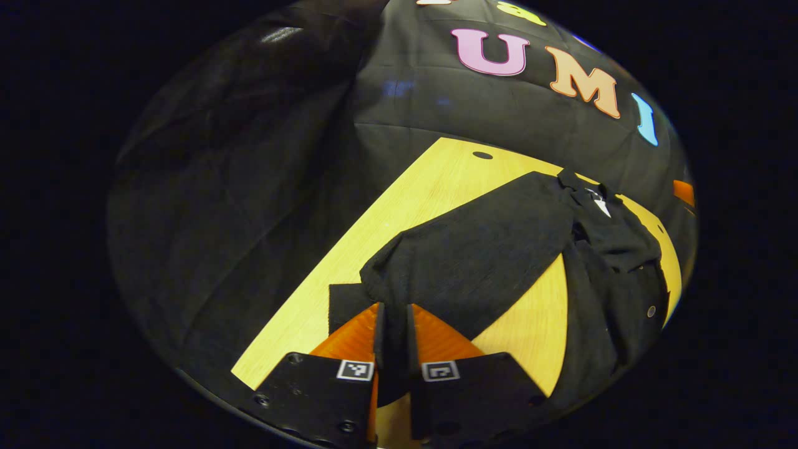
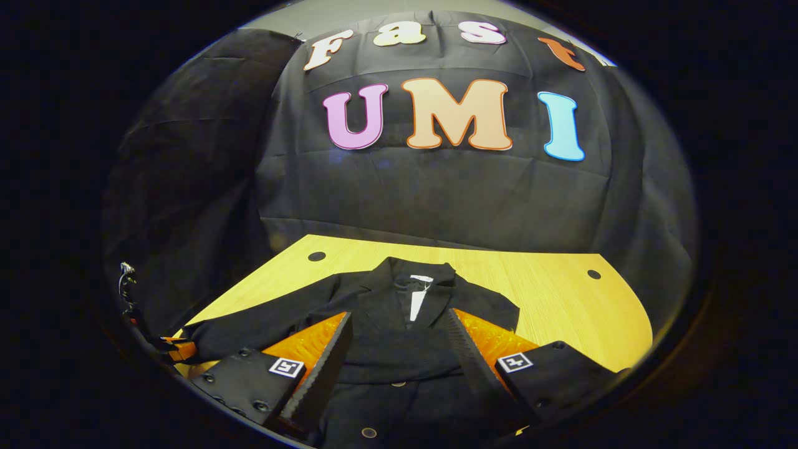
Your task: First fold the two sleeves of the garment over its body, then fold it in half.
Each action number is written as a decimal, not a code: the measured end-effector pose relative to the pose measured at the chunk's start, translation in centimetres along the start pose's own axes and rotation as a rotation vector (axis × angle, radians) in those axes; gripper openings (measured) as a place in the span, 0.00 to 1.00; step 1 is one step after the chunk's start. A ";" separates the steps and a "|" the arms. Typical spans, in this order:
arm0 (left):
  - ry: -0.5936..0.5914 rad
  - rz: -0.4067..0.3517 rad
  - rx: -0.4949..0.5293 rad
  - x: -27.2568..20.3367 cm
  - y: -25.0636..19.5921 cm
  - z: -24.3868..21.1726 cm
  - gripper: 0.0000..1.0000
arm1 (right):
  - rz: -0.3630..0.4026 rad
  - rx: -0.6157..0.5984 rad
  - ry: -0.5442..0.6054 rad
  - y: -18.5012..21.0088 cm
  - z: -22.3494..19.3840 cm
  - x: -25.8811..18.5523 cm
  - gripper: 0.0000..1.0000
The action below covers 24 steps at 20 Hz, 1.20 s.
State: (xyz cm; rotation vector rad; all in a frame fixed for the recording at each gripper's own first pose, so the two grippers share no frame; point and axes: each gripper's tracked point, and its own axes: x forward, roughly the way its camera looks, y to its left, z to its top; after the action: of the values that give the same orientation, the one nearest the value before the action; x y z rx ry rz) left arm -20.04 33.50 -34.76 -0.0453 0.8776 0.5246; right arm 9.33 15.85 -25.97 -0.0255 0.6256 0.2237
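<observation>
Basically a black jacket (image 2: 386, 337), matte woven cloth with lapels, round buttons and a white neck tag (unreadable), lies on the pale wood-grain table (image 2: 548, 299). Left gripper (image 1: 394, 324) has its jaws pinched together on the end of one sleeve (image 1: 474, 262), which runs across the tabletop. Right gripper (image 2: 399, 340) hovers over the jacket's chest with jaws spread wide. Both grippers carry square black-and-white markers.

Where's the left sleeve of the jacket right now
In the left gripper view the sleeve lies stretched across the wooden table, its cuff end pinched in the left gripper.
</observation>
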 end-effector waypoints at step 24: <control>-0.233 -0.266 0.059 -2.6 -17.3 18.4 0.00 | -0.095 0.133 -0.126 -12.0 -1.2 -8.2 0.96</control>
State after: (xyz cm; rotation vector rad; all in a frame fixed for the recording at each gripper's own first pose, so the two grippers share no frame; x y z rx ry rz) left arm -0.21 21.86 -23.89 -0.0450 0.6457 0.2483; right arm 4.78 2.41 -22.64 0.0868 0.5112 0.0907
